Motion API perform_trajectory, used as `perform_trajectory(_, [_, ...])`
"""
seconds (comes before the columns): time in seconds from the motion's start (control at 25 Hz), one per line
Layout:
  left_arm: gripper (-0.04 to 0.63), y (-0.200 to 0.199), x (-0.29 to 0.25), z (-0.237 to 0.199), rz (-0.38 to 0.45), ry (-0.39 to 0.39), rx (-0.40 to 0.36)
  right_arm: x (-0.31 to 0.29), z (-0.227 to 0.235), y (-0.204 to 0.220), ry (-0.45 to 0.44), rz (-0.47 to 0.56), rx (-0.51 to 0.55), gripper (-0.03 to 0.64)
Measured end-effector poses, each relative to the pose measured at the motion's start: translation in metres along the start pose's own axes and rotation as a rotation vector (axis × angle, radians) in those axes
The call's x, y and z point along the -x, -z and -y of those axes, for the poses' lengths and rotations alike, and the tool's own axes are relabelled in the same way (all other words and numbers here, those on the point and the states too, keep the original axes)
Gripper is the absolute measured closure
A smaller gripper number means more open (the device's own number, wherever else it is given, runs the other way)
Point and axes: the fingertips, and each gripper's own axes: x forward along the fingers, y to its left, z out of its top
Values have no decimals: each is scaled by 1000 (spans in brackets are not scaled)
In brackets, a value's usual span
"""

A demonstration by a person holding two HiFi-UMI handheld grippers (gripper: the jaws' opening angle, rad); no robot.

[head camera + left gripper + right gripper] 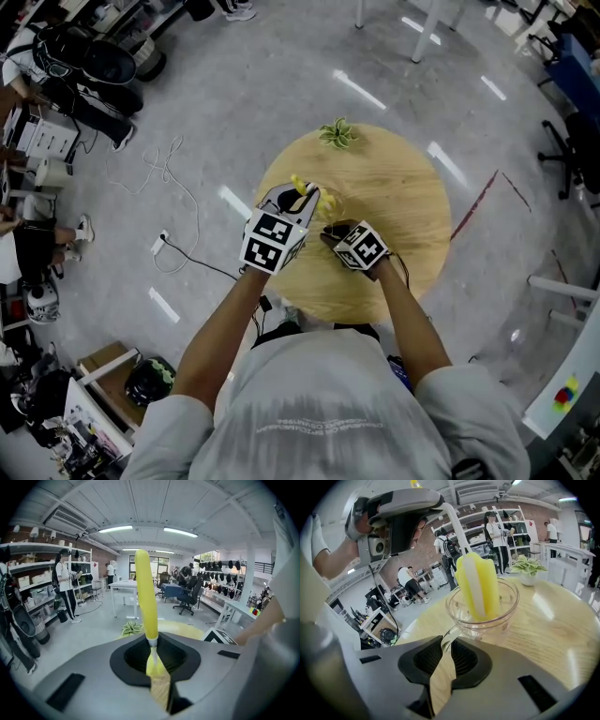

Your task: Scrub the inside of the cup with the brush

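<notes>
Nothing readable here, honestly. There's a line of print across the back of my shirt (pixel 323 412), but it's too small and blurry to make out.

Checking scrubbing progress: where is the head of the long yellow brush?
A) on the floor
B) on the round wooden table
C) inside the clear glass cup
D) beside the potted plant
C: the right gripper view shows the long yellow brush with its head down inside the clear glass cup, whose handle the right tool grips.
</notes>
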Motion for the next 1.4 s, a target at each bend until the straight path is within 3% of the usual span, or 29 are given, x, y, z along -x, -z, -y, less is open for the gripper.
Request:
perform_trajectory(0.4, [546,41,-6,7,-111,-2,79,6,2,0,22,18,-27,532])
perform_trajectory(0.6, [546,38,-5,1,-110,1,158,7,4,-6,37,16,-31,534])
perform_trajectory(0.76, [546,37,4,14,-120,62,204,6,4,-4,51,19,-53,532])
perform_trajectory(1.2, [546,21,41,18,-123,74,264,0,1,-6,72,27,-78,532])
perform_trajectory(1.4, [546,35,36,32,-151,72,279,1,-1,-3,84,27,-83,532])
